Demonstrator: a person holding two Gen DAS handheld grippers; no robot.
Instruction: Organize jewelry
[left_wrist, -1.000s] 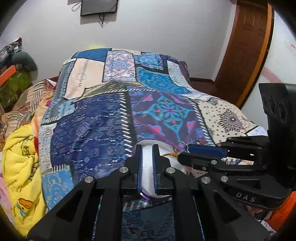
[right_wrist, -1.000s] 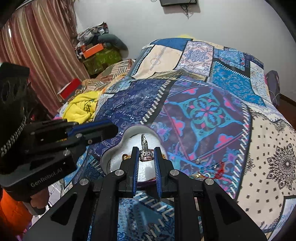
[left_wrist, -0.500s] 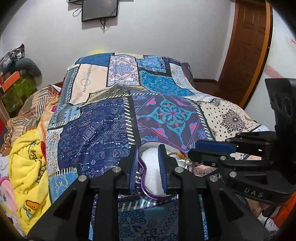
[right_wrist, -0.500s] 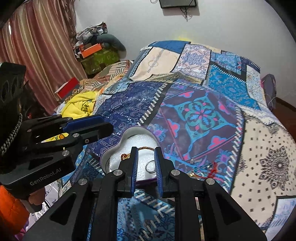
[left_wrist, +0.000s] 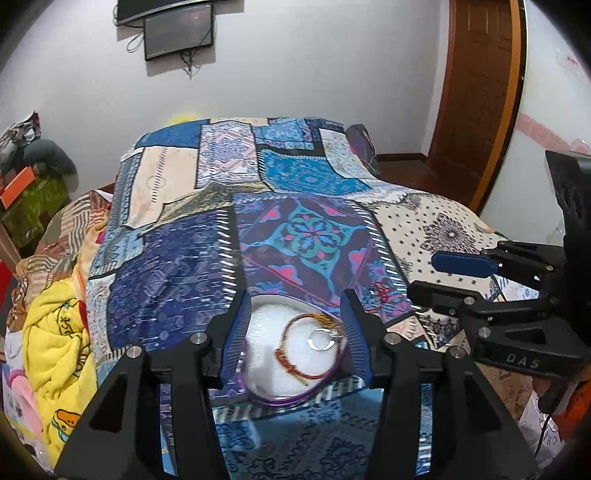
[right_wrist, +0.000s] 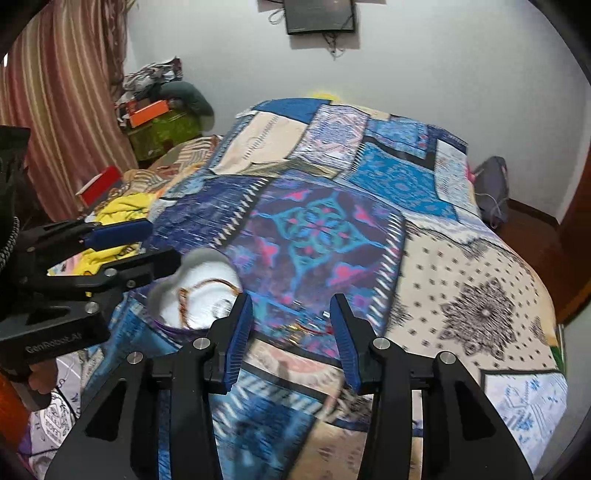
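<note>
A heart-shaped jewelry box (left_wrist: 266, 326) with white lining and a purple rim lies on the patchwork bedspread (left_wrist: 177, 273). Inside it are a red-orange thread bracelet (left_wrist: 279, 356) and a silver ring (left_wrist: 320, 348). My left gripper (left_wrist: 295, 339) hovers over the box with its jaws opening; the box shows between the fingers, but the pads do not press on it. My right gripper (right_wrist: 291, 336) is right of the box (right_wrist: 207, 266), its jaws opening with nothing gripped. Small red and gold pieces (right_wrist: 301, 328), blurred, lie on the cloth between its fingers.
A yellow blanket (left_wrist: 55, 332) is bunched at the bed's left edge. Boxes and clothes (right_wrist: 162, 114) are piled by the striped curtain (right_wrist: 62, 92). A wooden door (left_wrist: 476, 92) stands at the right, a screen (left_wrist: 177, 35) hangs on the far wall.
The right gripper let a small silver piece go into the box, then swung right and opened. The left gripper opened and drew back from the box, both rising a little.
</note>
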